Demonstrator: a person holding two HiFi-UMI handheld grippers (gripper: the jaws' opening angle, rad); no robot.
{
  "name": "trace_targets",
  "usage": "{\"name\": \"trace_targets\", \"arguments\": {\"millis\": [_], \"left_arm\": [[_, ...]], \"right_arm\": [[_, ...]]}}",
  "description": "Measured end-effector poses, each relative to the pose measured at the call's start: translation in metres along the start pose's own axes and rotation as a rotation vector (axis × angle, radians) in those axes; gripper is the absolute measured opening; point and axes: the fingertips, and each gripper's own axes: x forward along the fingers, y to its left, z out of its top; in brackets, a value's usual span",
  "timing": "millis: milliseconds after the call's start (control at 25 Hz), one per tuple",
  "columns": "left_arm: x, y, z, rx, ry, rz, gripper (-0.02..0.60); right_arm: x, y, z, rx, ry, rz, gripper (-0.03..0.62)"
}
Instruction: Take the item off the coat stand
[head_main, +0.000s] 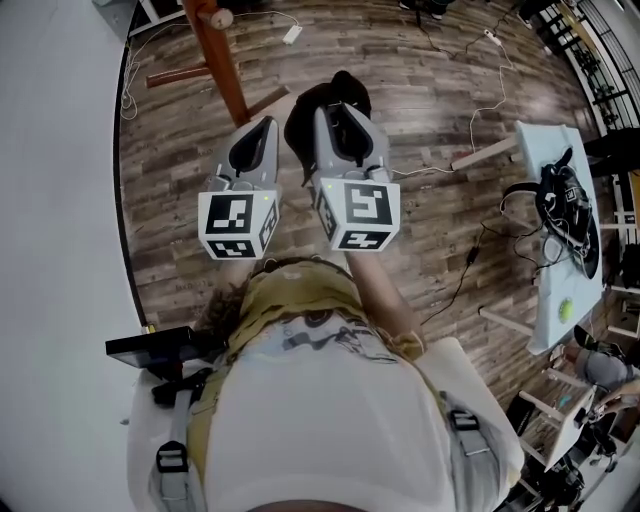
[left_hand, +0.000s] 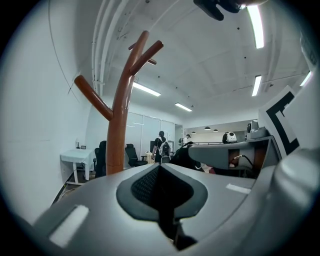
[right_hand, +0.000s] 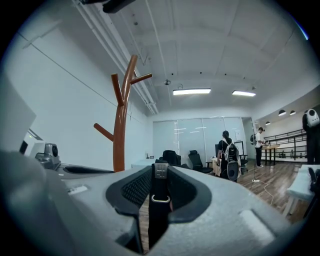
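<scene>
The brown wooden coat stand (head_main: 222, 60) rises from the wood floor just ahead and left of both grippers; its branching pegs (left_hand: 140, 55) are bare in the left gripper view and in the right gripper view (right_hand: 125, 90). A black bag (head_main: 325, 100) hangs at the tip of my right gripper (head_main: 340, 112), away from the stand. My right gripper (right_hand: 160, 167) is shut on the bag's black strap (right_hand: 159, 205), whose metal buckle sits between the pads. My left gripper (head_main: 260, 128) is level with it on the left, shut (left_hand: 160, 167) and holding nothing.
A white wall runs along the left. A white table (head_main: 560, 200) with a headset and cables stands at the right, and cables trail over the floor (head_main: 470, 260). People (right_hand: 227, 155) and office chairs (right_hand: 197, 161) are far across the room.
</scene>
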Motion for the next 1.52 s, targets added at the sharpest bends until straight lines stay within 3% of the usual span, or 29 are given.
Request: {"name": "trace_targets", "arguments": {"millis": [1520], "left_arm": [[-0.002, 0.003, -0.003, -0.013, 0.023, 0.007, 0.003]], "right_arm": [[-0.003, 0.014, 0.000, -0.032, 0.010, 0.046, 0.091]]}}
